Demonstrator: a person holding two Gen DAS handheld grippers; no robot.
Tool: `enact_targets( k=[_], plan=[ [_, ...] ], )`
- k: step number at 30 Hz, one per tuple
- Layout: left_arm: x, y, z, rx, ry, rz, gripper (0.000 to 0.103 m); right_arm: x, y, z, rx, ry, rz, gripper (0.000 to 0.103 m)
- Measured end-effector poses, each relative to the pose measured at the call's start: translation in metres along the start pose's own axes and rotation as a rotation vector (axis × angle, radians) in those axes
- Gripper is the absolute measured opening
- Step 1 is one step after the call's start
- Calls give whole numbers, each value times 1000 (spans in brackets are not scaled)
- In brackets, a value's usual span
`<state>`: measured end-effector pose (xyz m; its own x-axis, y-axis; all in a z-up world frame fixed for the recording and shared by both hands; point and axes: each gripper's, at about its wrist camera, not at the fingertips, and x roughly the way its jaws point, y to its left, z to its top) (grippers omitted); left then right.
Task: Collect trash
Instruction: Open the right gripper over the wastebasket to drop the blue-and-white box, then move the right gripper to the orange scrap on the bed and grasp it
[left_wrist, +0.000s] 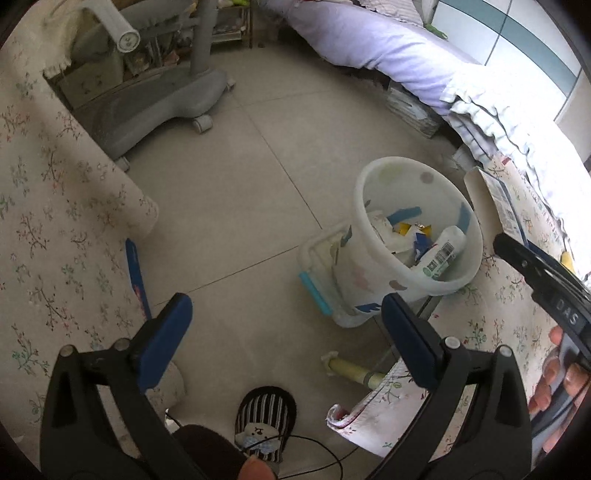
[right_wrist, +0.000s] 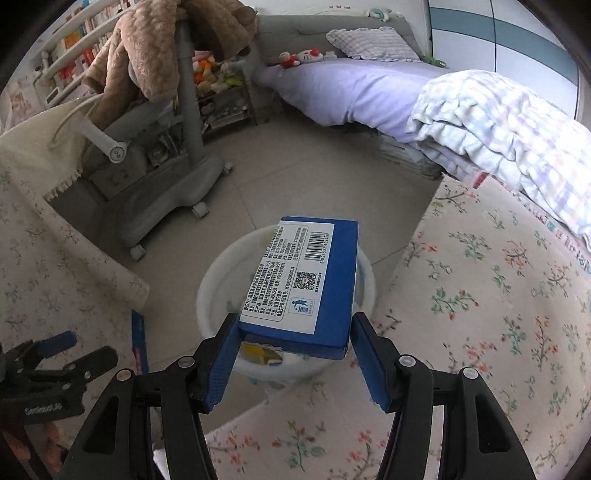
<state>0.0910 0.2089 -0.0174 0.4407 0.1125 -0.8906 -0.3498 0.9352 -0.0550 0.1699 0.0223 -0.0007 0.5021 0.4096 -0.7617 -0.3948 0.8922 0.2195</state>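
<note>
The right claw (right_wrist: 291, 350) is closed part-way on a blue box (right_wrist: 306, 284) — its blue pads press the box's two long sides near its near end, and the white label with barcode and QR code faces up. The box hangs directly over the white trash bucket (right_wrist: 214, 280), which stands on the tiled floor (right_wrist: 295, 162) between two flower-patterned benches. In the left wrist view the bucket (left_wrist: 373, 192) holds wrappers, a white tube (left_wrist: 443, 253) and yellow scraps — the blue box (left_wrist: 506, 199) shows at the right edge, above the floral bench (left_wrist: 491, 325). The left claw (left_wrist: 286, 321) stands wide apart with nothing between its pads, hanging over bare floor near a striped slipper (left_wrist: 266, 410).
</note>
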Motion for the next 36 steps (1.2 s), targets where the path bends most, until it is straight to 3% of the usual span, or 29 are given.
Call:
enact_targets(
  k=[3,6,14,23,36],
  plan=[
    [-1,1,1,-6,-3,1,102,3,-4,3,17,-21,17,64],
    [0,2,2,-8,1,-5,102,4,-13,5,45,-24,15,79],
    [4,-15,0,14,15,-40,102,-25,-52,-13,67,-14,-31,79],
    [-4,-60,-11,93,21,-95,102,-97,-143,-64,154,-17,-172,80],
    [-23,-141,-23,206,-23,-91,102,-192,-278,-143,436,-38,-303,84]
  ],
)
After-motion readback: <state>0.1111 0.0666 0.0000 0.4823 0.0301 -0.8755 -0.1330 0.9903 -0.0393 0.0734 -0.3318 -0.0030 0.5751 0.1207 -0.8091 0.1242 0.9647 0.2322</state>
